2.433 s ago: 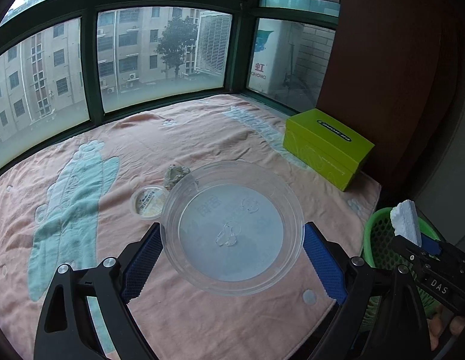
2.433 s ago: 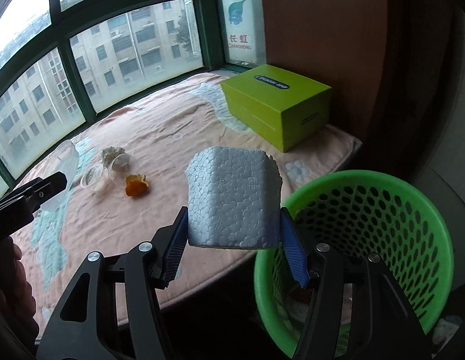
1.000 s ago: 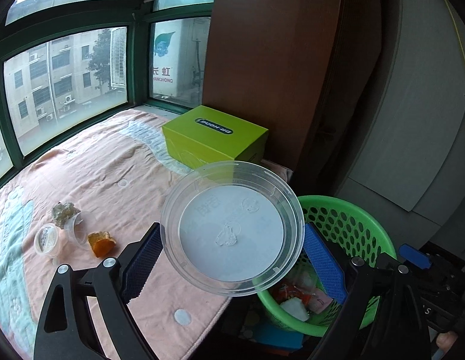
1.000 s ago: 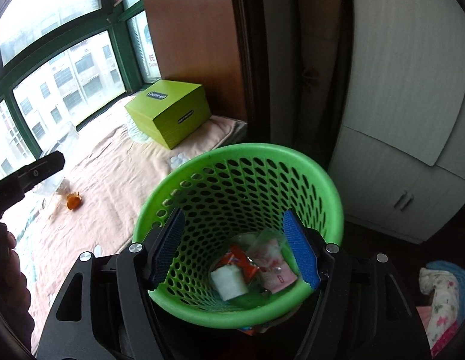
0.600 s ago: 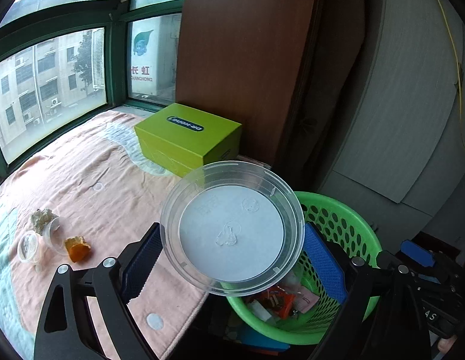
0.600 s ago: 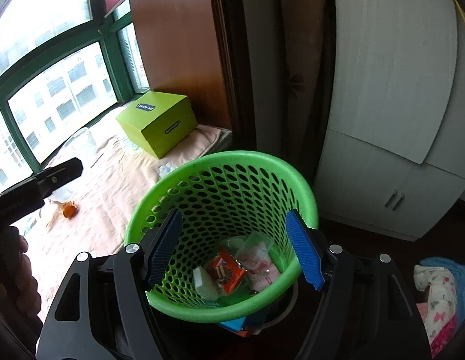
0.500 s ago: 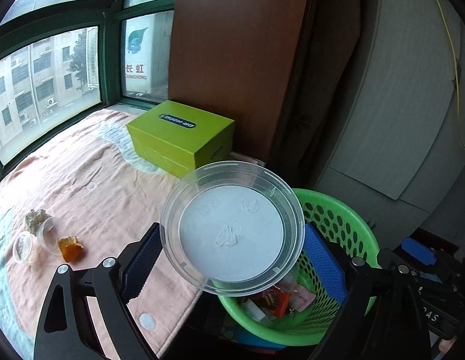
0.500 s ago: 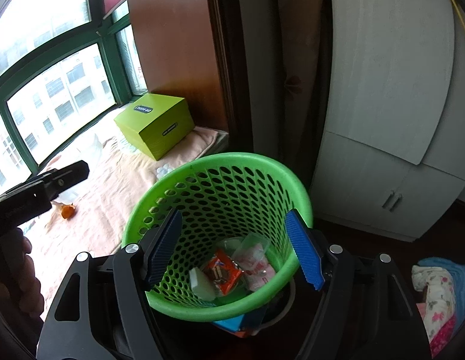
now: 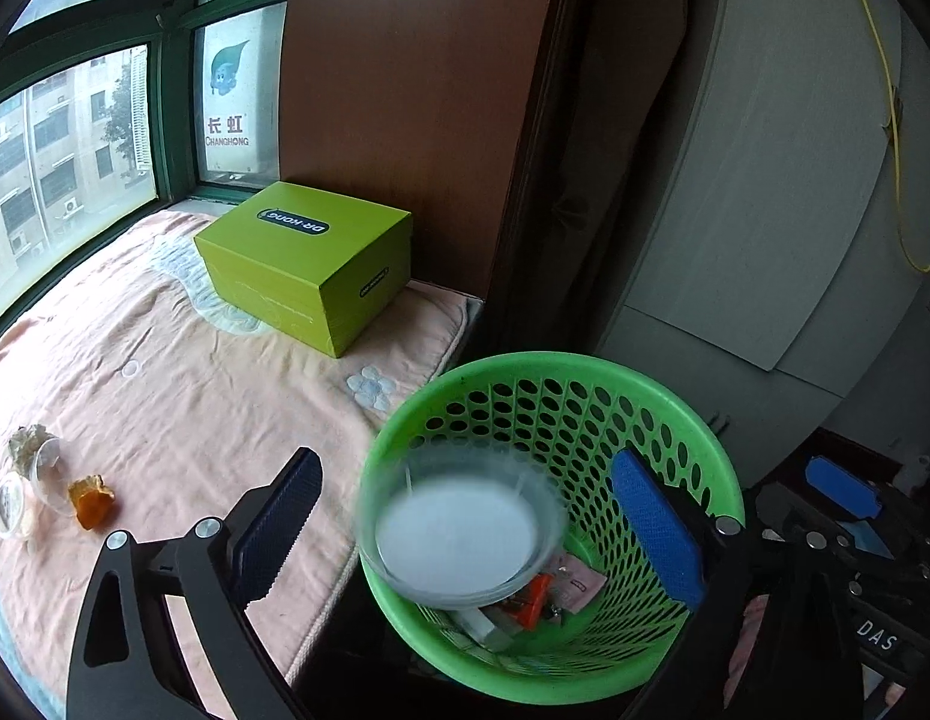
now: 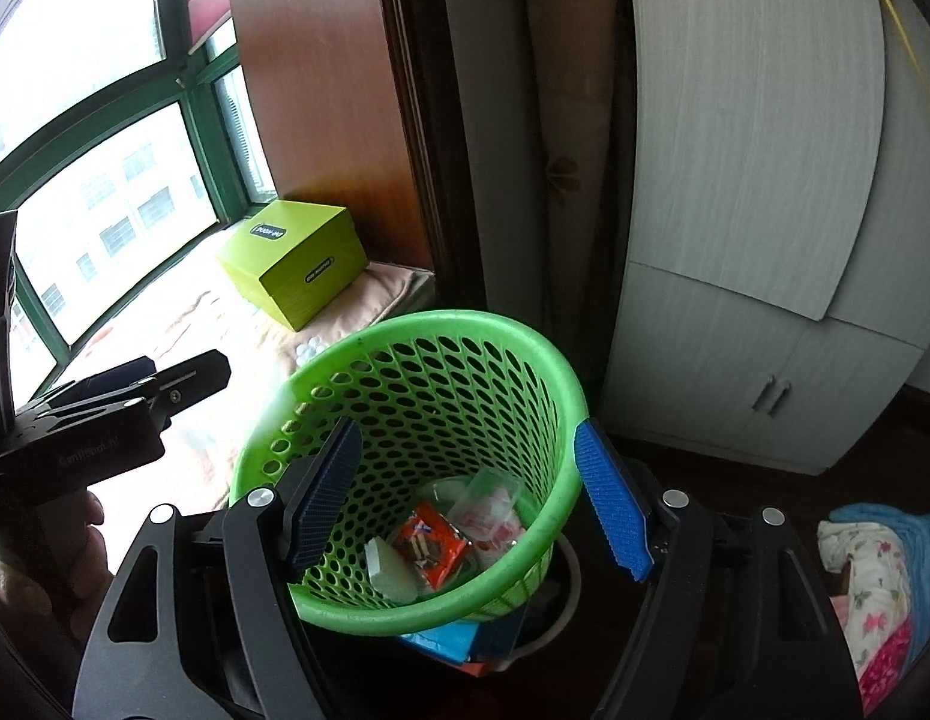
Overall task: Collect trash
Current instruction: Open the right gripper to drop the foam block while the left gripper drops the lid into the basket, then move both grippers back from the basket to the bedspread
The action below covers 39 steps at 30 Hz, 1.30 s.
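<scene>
Jaws of our left gripper (image 9: pixel 465 516) have just been opening and stand wide, touching nothing; the clear plastic lid (image 9: pixel 459 531) hangs blurred between them, free, over the green mesh wastebasket (image 9: pixel 585 369). Our right gripper (image 10: pixel 468 492) is also spread and empty above the wrappers (image 10: pixel 432 543) in that basket.

green basket (image 9: pixel 693 420) mouth open from above, dark wood panel (image 9: pixel 417 120) and white cupboard (image 10: pixel 765 210) close behind

A green perforated basket (image 9: pixel 675 396), a lime box (image 9: pixel 303 258) (black label), pink bedding (image 9: pixel 183 408).
</scene>
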{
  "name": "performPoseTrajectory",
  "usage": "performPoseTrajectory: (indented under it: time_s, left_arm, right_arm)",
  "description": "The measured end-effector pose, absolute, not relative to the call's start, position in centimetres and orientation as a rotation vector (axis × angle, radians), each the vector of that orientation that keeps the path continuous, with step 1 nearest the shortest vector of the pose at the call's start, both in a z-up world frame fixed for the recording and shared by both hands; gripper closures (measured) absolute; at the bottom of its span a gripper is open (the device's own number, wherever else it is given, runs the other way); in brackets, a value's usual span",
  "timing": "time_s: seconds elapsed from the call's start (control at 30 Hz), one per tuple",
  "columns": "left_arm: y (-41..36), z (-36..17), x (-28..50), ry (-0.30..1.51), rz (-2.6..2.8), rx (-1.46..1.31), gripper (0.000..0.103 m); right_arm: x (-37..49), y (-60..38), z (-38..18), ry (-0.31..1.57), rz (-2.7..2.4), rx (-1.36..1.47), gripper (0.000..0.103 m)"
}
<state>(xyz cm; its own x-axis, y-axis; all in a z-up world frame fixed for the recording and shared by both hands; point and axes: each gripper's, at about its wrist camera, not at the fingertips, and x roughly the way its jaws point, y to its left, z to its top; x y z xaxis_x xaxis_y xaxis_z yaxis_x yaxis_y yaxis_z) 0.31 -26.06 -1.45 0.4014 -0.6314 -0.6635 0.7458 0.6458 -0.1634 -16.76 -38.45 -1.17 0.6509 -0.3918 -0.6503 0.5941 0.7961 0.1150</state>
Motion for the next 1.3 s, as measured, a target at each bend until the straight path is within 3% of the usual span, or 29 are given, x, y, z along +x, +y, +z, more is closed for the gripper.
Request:
performPoseTrajectory:
  time_s: [0.67, 1.3]
  left_arm:
    - [-18.2, -0.6, 3.8, 0.763, -0.669, 0.109, 0.008]
    - [-1.2, -1.9, 11.2, 0.794, -0.275, -0.044, 0.008]
  right_arm:
    - [-11.9, -33.9, -0.2, 0.659, -0.406, 0.26, 0.027]
    - [-1.1, -24.9, -1.9, 0.74, -0.101, 0.171, 0.027]
